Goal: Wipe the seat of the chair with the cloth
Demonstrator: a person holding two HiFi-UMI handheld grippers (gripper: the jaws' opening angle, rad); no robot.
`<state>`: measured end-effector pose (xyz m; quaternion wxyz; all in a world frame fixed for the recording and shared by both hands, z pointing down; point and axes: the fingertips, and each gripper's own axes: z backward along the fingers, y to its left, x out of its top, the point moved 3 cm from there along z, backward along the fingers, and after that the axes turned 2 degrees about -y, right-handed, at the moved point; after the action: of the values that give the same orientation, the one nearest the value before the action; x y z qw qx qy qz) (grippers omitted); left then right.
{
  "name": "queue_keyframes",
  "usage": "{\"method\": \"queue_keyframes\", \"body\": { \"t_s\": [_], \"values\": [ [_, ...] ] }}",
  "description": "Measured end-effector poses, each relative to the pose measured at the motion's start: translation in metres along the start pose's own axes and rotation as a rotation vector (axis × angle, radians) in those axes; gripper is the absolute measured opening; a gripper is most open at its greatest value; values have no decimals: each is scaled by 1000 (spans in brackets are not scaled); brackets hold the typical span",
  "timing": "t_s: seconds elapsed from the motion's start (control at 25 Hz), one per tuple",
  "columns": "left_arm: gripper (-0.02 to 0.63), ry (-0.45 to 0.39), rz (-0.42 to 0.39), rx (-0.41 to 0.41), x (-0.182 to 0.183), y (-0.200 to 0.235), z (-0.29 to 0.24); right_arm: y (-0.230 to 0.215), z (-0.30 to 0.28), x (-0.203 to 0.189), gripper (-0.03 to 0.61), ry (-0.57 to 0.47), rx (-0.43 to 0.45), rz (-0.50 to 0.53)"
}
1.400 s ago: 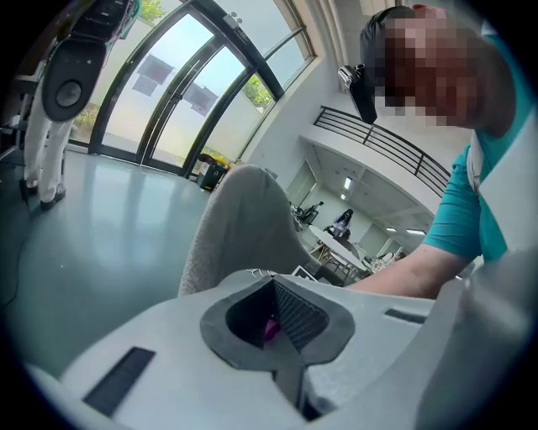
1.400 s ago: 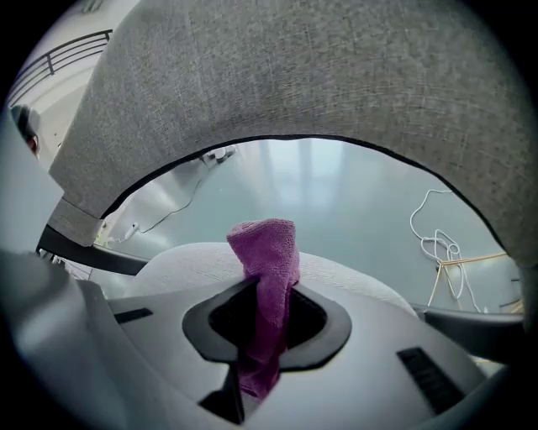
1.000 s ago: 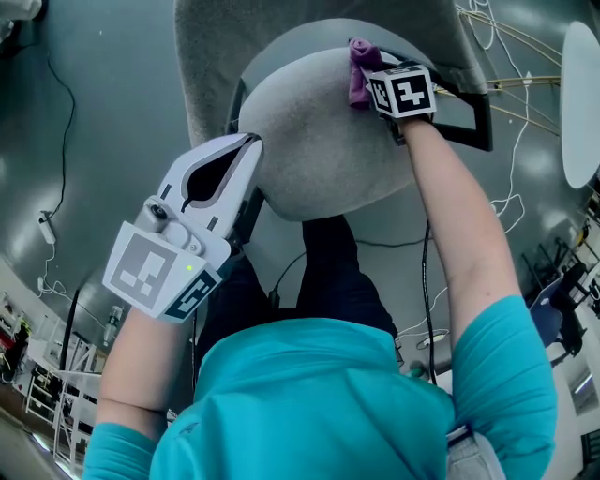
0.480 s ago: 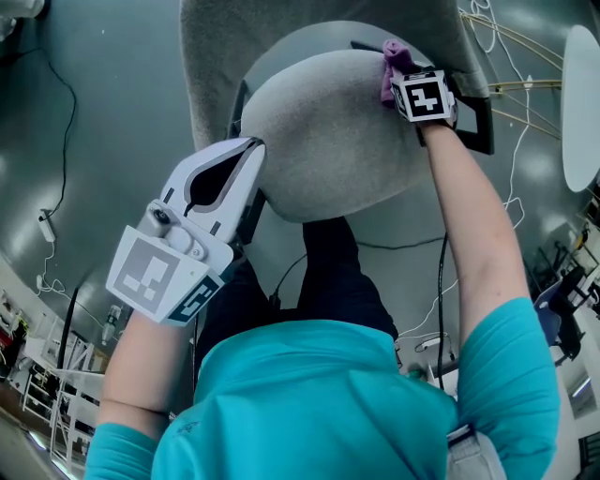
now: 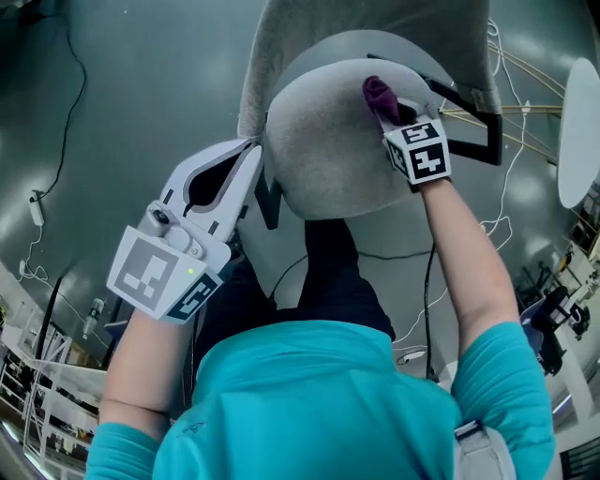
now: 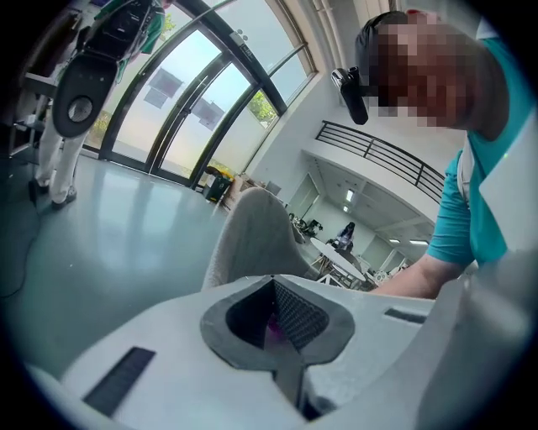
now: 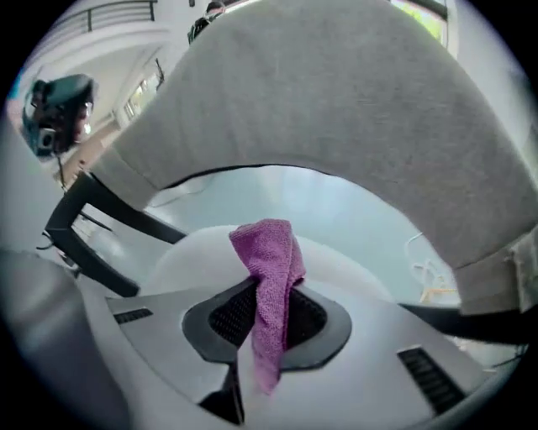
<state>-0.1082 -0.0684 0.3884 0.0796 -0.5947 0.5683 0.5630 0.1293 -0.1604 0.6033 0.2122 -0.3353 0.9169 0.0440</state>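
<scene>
The chair's round grey seat (image 5: 323, 155) lies below me, its grey backrest (image 5: 375, 23) rising behind it. A purple cloth (image 5: 379, 93) rests on the seat's rear right part, and my right gripper (image 5: 390, 111) is shut on it. In the right gripper view the cloth (image 7: 271, 281) hangs out from between the shut jaws, with the backrest (image 7: 336, 109) arching above the pale seat (image 7: 361, 269). My left gripper (image 5: 249, 155) hovers by the seat's left edge, shut and holding nothing. The left gripper view shows its jaws closed (image 6: 274, 315) before the backrest (image 6: 250, 243).
A black armrest frame (image 5: 476, 117) stands at the chair's right. Cables (image 5: 511, 202) trail over the grey floor. A white round table (image 5: 577, 108) is at the right edge. My legs (image 5: 323, 272) are just in front of the seat. A tall stand (image 6: 74, 101) is far left.
The right gripper carried the cloth rightward along the seat's rear edge, then drew it back toward the seat's middle. The head view shifted. The left gripper stayed beside the seat.
</scene>
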Motion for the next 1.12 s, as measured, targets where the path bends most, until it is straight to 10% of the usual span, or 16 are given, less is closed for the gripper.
{"method": "queue_keyframes", "body": {
  "t_s": [0.2,0.4,1.12],
  "values": [
    [3,-22,15,29,-3,15,38,159,-6,-12,58,32,427,-171],
    [3,-31,31,48,-10,23,69,237,-29,-19,58,98,609,-322],
    [3,-28,43,37,-23,9,81,231,-67,-34,59,137,412,-155]
  ]
}}
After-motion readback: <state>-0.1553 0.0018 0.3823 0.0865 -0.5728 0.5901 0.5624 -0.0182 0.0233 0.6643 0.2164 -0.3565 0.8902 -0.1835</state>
